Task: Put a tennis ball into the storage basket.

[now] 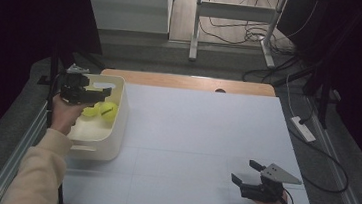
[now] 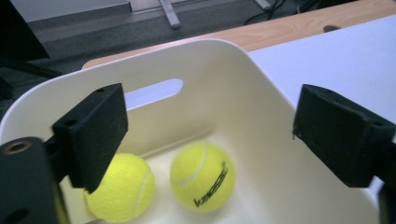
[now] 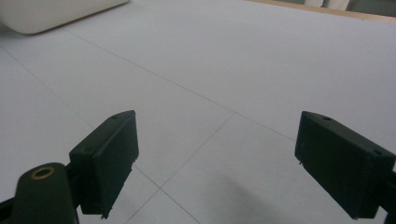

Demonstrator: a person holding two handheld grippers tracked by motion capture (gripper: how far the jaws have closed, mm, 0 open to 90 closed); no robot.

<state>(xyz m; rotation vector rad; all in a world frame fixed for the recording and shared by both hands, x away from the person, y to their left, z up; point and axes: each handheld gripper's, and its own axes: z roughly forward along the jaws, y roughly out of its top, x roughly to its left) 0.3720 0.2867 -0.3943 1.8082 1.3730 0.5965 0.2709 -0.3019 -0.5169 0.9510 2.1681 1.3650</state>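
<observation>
A white plastic bin (image 1: 117, 126) stands at the table's left edge with two yellow tennis balls inside. One ball (image 1: 108, 110) lies to the right, the other (image 1: 90, 111) is partly hidden by my left gripper (image 1: 100, 93), which hovers open above the bin's inside. In the left gripper view the jaws stand wide apart over the two balls (image 2: 202, 177) (image 2: 120, 189) on the bin's floor, with nothing between them. My right gripper (image 1: 246, 171) is open low over the white table surface at the front right, holding nothing, and its own view shows bare tabletop (image 3: 219, 74) between the jaws.
The white sheet (image 1: 196, 133) covers most of the wooden table (image 1: 191, 82). A power strip (image 1: 303, 129) and cables lie on the floor to the right. A metal desk frame (image 1: 196, 23) stands beyond the table. The bin's corner (image 3: 51, 11) shows far off in the right gripper view.
</observation>
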